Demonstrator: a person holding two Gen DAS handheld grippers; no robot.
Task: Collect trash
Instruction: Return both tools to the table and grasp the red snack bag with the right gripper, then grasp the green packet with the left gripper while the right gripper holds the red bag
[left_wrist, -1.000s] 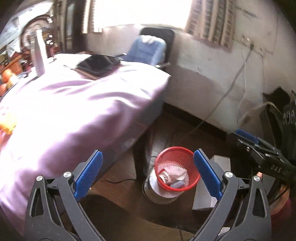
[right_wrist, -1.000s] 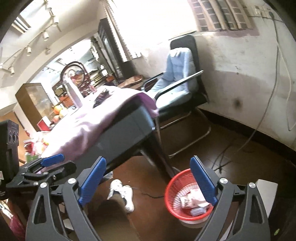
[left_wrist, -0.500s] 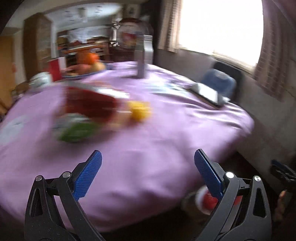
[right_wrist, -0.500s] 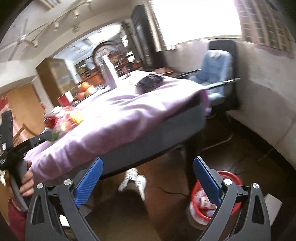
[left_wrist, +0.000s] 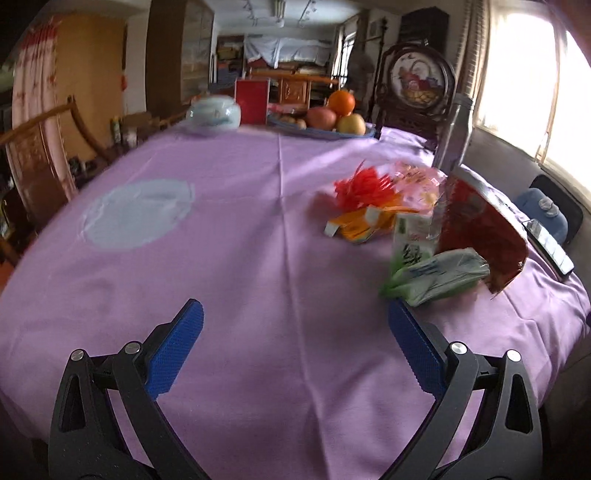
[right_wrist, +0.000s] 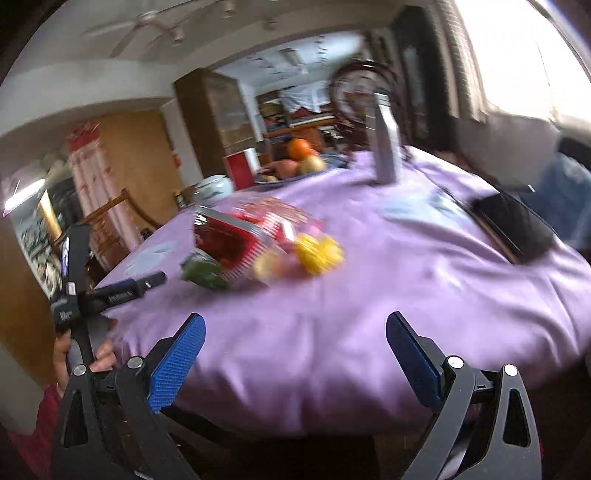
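Note:
A heap of wrappers lies on the purple tablecloth (left_wrist: 258, 258): a green and white packet (left_wrist: 436, 275), a dark red foil bag (left_wrist: 480, 232), orange and yellow wrappers (left_wrist: 365, 221) and a red shredded piece (left_wrist: 362, 184). My left gripper (left_wrist: 295, 328) hovers open over the cloth, the green packet just beyond its right fingertip. In the right wrist view the same heap (right_wrist: 258, 243) is blurred, farther in and to the left. My right gripper (right_wrist: 293, 332) is open and empty near the table's edge. The left gripper (right_wrist: 110, 291) shows at the left, held by a hand.
A fruit plate (left_wrist: 325, 122), a red box (left_wrist: 251, 101), a pale teapot (left_wrist: 214, 114) and a tall silver bottle (left_wrist: 454, 136) stand at the far side. A round pale mat (left_wrist: 136, 212) lies left. A dark tablet (right_wrist: 513, 225) and a blue chair (left_wrist: 543, 214) are at the right.
Both views swung up from the floor and the red bin to the tabletop. The trash heap now sits sharp and close in the left wrist view. Both grippers stayed open.

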